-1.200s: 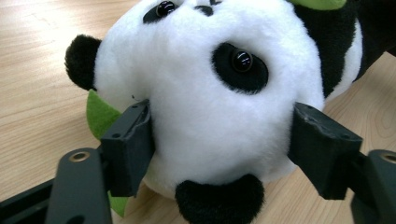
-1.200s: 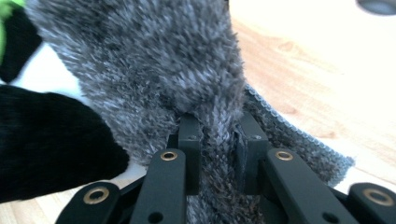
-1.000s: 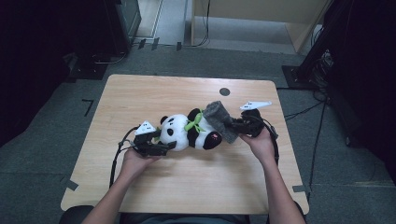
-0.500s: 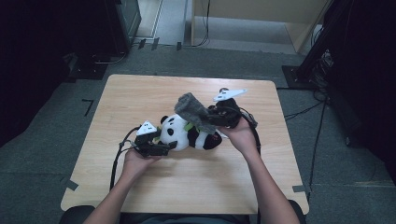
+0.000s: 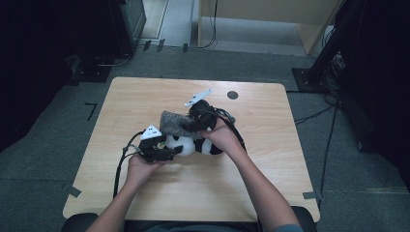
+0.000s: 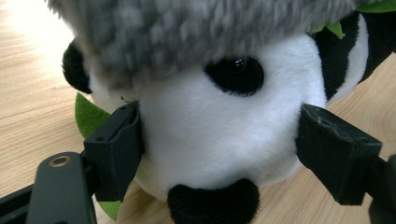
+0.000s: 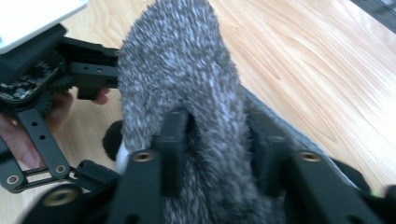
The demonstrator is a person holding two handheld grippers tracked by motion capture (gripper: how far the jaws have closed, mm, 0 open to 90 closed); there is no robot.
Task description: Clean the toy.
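A black-and-white panda plush (image 5: 186,144) lies on the wooden table (image 5: 270,183) near its middle. My left gripper (image 5: 169,152) is shut on the panda's head (image 6: 210,135), one pad on each cheek. A grey fuzzy hat (image 5: 171,122) hangs over the top of that head (image 6: 187,32). My right gripper (image 5: 186,126) reaches in from the right, and its jaws have just been opening. The hat's fabric (image 7: 187,70) still bulges between the pads (image 7: 173,140) and touches both. The other hand's gripper (image 7: 46,74) shows at the left of the right gripper view.
Green felt leaves (image 6: 88,112) stick out by the panda's neck. A small dark round hole (image 5: 232,94) marks the table's far side. Cables (image 5: 121,164) trail from both grippers toward the person. Dark equipment and racks (image 5: 338,43) stand on the floor beyond the table.
My right gripper has carried the grey hat leftward from the panda's body end to above its head. The left gripper and the panda have stayed where they were.
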